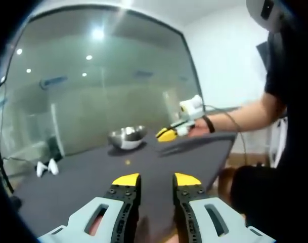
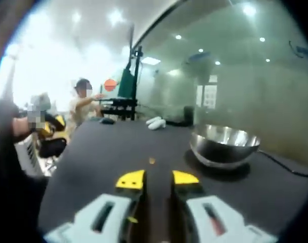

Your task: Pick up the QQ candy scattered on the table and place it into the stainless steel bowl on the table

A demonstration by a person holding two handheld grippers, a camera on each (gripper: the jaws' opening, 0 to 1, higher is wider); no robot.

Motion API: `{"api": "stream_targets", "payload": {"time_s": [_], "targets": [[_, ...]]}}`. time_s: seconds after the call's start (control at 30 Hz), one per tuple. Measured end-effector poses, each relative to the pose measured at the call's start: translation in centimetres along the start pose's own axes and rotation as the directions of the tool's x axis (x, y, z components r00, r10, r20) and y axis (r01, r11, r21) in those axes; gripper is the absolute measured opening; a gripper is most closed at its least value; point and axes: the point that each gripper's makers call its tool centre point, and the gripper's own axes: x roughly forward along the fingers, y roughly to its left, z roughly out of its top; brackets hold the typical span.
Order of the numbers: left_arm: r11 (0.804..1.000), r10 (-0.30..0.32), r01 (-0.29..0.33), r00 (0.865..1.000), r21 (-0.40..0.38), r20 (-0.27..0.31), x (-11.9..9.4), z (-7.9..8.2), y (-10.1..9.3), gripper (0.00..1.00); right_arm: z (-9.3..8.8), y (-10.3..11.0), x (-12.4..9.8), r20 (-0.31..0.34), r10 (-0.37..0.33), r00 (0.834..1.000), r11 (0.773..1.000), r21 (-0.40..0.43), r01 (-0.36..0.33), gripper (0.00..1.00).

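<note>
One small yellow QQ candy (image 1: 127, 162) lies on the dark table (image 1: 83, 182), a little in front of the stainless steel bowl (image 1: 127, 136). My left gripper (image 1: 156, 179) stands open near the table's close edge, well short of the candy, with nothing between its yellow-tipped jaws. In the right gripper view the same candy (image 2: 151, 161) sits just beyond my right gripper (image 2: 158, 178), which is open and holds nothing. The bowl (image 2: 224, 144) is to its right. My right gripper (image 1: 168, 134) also appears beside the bowl in the left gripper view, held by a hand (image 1: 196, 127).
A small white object (image 1: 46, 168) (image 2: 155, 122) rests at the table's far end. A glass wall (image 1: 103, 76) runs behind the table. A cable (image 2: 288, 166) trails from behind the bowl. People and a stand (image 2: 124, 91) are beyond the table.
</note>
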Motion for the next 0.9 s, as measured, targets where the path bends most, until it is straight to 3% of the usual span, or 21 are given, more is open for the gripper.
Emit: {"api": "stream_targets", "payload": {"time_s": [0.37,0.63,0.9], "targets": [[1.0,0.008,-0.008,1.0,-0.005,0.0,-0.3,-0.1,0.1,0.27,-2.4,1.5,2.5,-0.079,0.082,0.993,0.996,0.029,-0.08,0.2],[1.0,0.017,-0.017,1.0,-0.011,-0.007,-0.4,-0.3,0.3,0.27,-3.3,1.6,6.1,-0.132,0.117,0.984,0.993,0.007,-0.117,0.2],[0.999,0.034,-0.034,0.999,-0.019,-0.013,-0.8,-0.6,0.7,0.27,-3.4,1.6,8.7,-0.162,0.164,0.973,0.986,0.042,-0.159,0.2]]}}
